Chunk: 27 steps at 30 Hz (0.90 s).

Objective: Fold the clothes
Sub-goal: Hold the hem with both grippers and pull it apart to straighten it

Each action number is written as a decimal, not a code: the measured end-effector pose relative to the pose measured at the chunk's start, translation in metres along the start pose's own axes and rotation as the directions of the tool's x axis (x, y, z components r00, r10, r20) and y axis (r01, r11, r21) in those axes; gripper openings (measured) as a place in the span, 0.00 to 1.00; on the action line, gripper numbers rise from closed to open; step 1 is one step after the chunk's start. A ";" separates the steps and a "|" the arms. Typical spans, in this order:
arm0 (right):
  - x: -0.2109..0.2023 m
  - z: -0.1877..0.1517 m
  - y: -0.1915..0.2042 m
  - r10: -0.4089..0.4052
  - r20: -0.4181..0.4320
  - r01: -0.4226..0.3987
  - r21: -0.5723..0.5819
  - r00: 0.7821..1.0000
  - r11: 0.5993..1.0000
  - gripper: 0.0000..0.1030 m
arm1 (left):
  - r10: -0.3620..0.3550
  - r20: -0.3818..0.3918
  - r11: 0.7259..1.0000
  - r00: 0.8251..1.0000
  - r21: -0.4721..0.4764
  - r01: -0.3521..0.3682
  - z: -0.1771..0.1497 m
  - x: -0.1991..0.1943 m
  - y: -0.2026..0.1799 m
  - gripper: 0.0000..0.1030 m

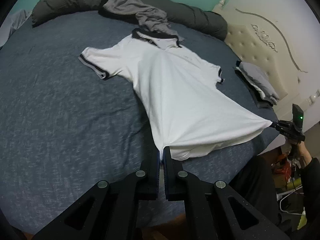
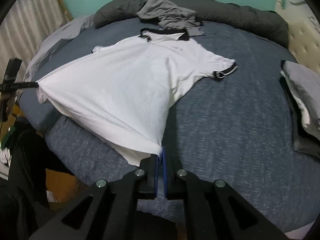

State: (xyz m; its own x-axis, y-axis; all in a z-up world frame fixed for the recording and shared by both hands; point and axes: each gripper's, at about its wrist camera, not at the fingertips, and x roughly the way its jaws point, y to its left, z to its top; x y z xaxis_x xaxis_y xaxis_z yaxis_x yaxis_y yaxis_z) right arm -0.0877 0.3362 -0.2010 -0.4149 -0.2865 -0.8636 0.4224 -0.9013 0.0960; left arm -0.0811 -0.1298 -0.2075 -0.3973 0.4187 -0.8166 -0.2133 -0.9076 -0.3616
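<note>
A white polo shirt [image 1: 170, 92] with a dark collar and dark sleeve cuffs lies front up on the blue bed [image 1: 60, 104], collar at the far side. My left gripper [image 1: 161, 150] is shut on the hem's left corner, which is lifted off the bed. My right gripper [image 2: 160, 149] is shut on the hem's other corner. In the left wrist view the right gripper [image 1: 273, 124] pinches the cloth at the far right; in the right wrist view the left gripper [image 2: 36, 84] pinches the shirt [image 2: 130, 84] at the far left. The hem is stretched taut between them.
A crumpled grey garment [image 1: 144, 14] lies behind the collar against a long dark bolster [image 1: 70, 2]. A stack of folded clothes [image 1: 256, 84] sits at the bed's right side by the cream headboard [image 1: 270, 40]. A person's hand and dark sleeve [image 1: 306, 160] hold the right gripper. Clutter lies on the floor off the bed's near edge.
</note>
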 end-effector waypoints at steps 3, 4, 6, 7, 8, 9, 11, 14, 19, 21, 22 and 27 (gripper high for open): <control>0.018 -0.002 0.009 0.002 -0.037 -0.003 -0.021 0.999 1.000 0.03 | 0.016 -0.034 1.000 0.999 -0.024 -0.017 -0.008 0.015 0.013 0.03; 0.026 -0.003 0.011 0.003 -0.053 -0.005 -0.026 0.999 1.000 0.03 | 0.024 -0.052 0.999 0.998 -0.024 -0.025 -0.011 0.022 0.016 0.03; 0.039 -0.006 0.014 0.008 -0.091 -0.011 -0.039 0.996 0.999 0.03 | 0.036 -0.081 0.999 0.996 -0.029 -0.038 -0.016 0.035 0.021 0.03; 0.045 -0.008 0.015 0.022 -0.112 -0.027 -0.039 0.993 0.999 0.03 | 0.037 -0.091 0.999 0.995 -0.034 -0.041 -0.018 0.040 0.023 0.03; 0.050 -0.011 0.016 0.038 -0.133 -0.044 -0.039 0.990 0.998 0.03 | 0.039 -0.101 0.998 0.994 -0.038 -0.043 -0.020 0.045 0.026 0.03; 0.053 -0.014 0.017 0.054 -0.149 -0.061 -0.039 0.987 0.997 0.04 | 0.040 -0.110 0.998 0.993 -0.043 -0.045 -0.022 0.050 0.028 0.03; 0.054 -0.018 0.017 0.068 -0.163 -0.075 -0.041 0.984 0.996 0.07 | 0.041 -0.114 0.998 0.993 -0.048 -0.047 -0.023 0.053 0.031 0.03; 0.048 -0.024 0.008 0.128 -0.157 -0.129 0.001 0.979 0.992 0.15 | 0.046 -0.109 0.997 0.993 -0.056 -0.053 -0.023 0.052 0.035 0.03; 0.034 -0.027 -0.028 0.177 -0.070 -0.164 0.159 0.982 0.973 0.36 | 0.063 -0.093 0.995 0.994 -0.068 -0.070 -0.021 0.045 0.041 0.03; 0.040 -0.027 -0.036 0.141 -0.090 -0.120 0.200 0.986 0.972 0.38 | 0.069 -0.087 0.995 0.994 -0.068 -0.075 -0.019 0.043 0.042 0.03; 0.046 -0.027 -0.038 0.126 -0.111 -0.100 0.213 0.986 0.972 0.38 | 0.071 -0.085 0.995 0.994 -0.069 -0.077 -0.018 0.042 0.042 0.03; 0.079 -0.027 -0.035 0.120 -0.219 -0.062 0.253 0.968 0.965 0.38 | 0.068 -0.079 0.995 0.995 -0.068 -0.073 -0.017 0.040 0.042 0.03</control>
State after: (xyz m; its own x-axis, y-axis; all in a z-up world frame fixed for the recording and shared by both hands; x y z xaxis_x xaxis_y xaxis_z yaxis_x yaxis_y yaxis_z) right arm -0.1133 0.3540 -0.2856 -0.1747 -0.3139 -0.9333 0.2296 -0.9347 0.2714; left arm -0.0912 -0.1514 -0.2627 -0.3392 0.3523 -0.8723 -0.1227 -0.9359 -0.3302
